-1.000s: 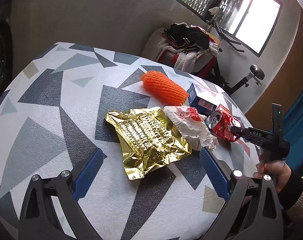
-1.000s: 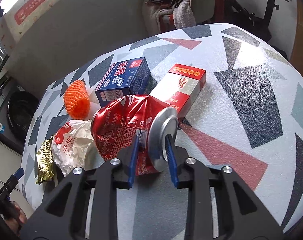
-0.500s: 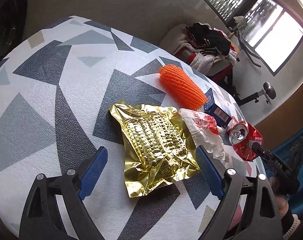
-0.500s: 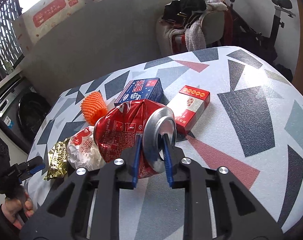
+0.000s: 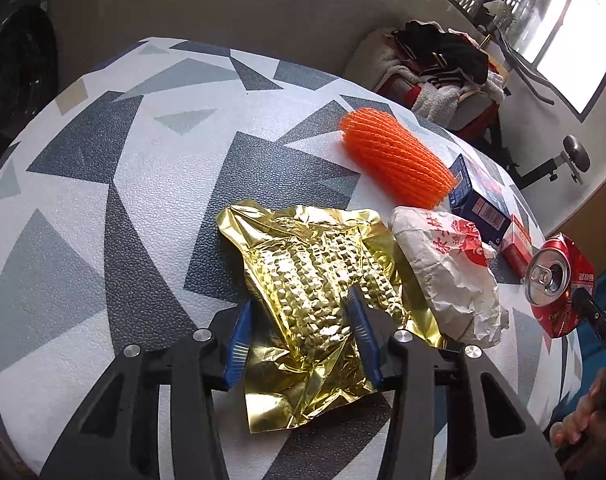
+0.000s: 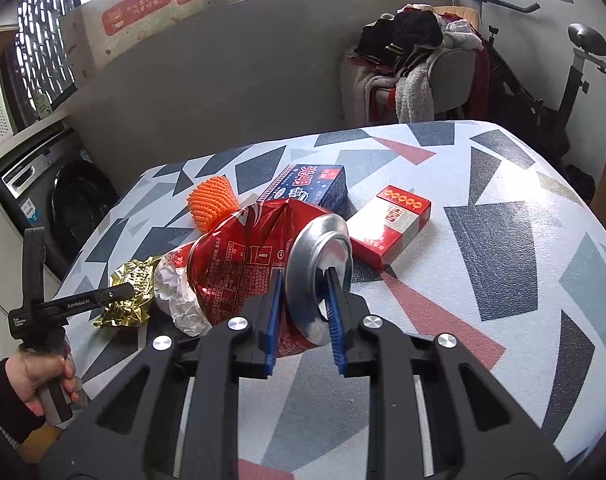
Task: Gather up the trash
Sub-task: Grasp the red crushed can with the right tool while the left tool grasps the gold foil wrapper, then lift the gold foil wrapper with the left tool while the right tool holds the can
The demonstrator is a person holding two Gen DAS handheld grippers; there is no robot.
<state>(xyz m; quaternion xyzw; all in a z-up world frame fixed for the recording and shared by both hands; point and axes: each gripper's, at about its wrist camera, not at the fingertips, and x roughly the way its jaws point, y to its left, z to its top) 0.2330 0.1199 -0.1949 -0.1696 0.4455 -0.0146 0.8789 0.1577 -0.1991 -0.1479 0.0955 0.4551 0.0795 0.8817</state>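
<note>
A crumpled gold foil wrapper (image 5: 315, 280) lies on the patterned table (image 5: 143, 200). My left gripper (image 5: 299, 308) is down over its near half, jaws closing, the foil between the blue pads and one pad lying across its surface. A crushed red soda can (image 6: 243, 260) hangs above the table, and my right gripper (image 6: 303, 276) is shut on its silver end. The can (image 5: 559, 280) also shows at the right of the left wrist view. Beside the foil lie a white paper wrapper (image 5: 443, 268) and an orange foam net (image 5: 395, 164).
A blue carton (image 6: 315, 184) and a red box (image 6: 391, 224) lie further back on the table. A washing machine (image 6: 63, 200) stands past the table's left edge. A chair heaped with clothes (image 6: 415, 72) and an exercise bike (image 6: 575, 72) stand behind.
My left gripper came down onto the gold foil and its jaws narrowed from wide apart to around the foil. The right gripper lifted the red can off the table.
</note>
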